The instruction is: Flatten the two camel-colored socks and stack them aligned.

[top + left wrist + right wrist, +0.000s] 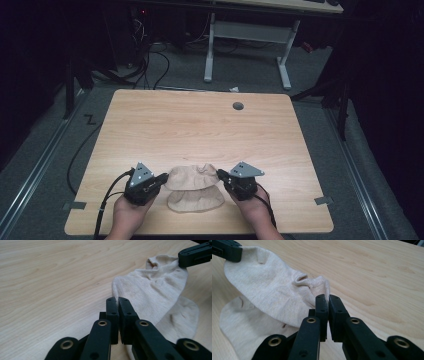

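Beige sock [192, 176], ribbed, upper layer lifted over a flat lower sock [195, 201] on the surface [200, 125]. Left gripper [164, 178] and right gripper [221, 175]: fingers pinched on its opposite ends. High view adds a grommet [238, 106] beyond the sock.

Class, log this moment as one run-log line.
left tool: shut on upper sock | right tool: shut on upper sock | lower sock: on table

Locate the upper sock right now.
High view: upper sock stretched between left gripper and right gripper, just above the lower sock, near table's front edge.
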The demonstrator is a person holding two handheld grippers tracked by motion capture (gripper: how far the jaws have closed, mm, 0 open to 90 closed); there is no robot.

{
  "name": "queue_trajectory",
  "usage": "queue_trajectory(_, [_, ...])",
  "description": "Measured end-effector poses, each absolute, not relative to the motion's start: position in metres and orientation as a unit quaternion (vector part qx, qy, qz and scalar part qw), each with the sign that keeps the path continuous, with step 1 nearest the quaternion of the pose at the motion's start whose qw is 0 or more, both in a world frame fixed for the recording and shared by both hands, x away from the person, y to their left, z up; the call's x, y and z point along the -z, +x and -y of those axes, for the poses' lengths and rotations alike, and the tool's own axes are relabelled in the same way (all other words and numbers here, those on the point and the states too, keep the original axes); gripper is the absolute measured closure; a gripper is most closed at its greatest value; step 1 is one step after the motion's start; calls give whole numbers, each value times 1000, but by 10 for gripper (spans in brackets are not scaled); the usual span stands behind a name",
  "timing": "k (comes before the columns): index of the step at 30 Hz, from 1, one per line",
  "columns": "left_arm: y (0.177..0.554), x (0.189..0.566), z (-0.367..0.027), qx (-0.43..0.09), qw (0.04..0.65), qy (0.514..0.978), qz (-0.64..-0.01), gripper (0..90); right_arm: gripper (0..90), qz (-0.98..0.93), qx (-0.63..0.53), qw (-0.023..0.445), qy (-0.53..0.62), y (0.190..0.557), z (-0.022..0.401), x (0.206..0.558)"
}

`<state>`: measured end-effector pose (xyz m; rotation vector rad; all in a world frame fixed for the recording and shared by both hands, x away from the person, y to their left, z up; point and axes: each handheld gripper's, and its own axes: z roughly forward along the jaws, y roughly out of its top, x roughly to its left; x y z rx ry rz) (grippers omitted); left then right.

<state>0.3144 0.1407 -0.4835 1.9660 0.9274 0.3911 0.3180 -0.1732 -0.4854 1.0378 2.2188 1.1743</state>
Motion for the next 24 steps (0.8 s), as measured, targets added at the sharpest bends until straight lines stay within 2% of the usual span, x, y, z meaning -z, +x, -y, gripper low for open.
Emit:
queue_trajectory(12, [288,492,-127,-137,425,824,-349,872,863,-814,-403,199,368,282,188,496])
queue_trajectory(24, [280,499,-131,-140,398,835,-354,872,862,-831,-387,184,356,279,180,504])
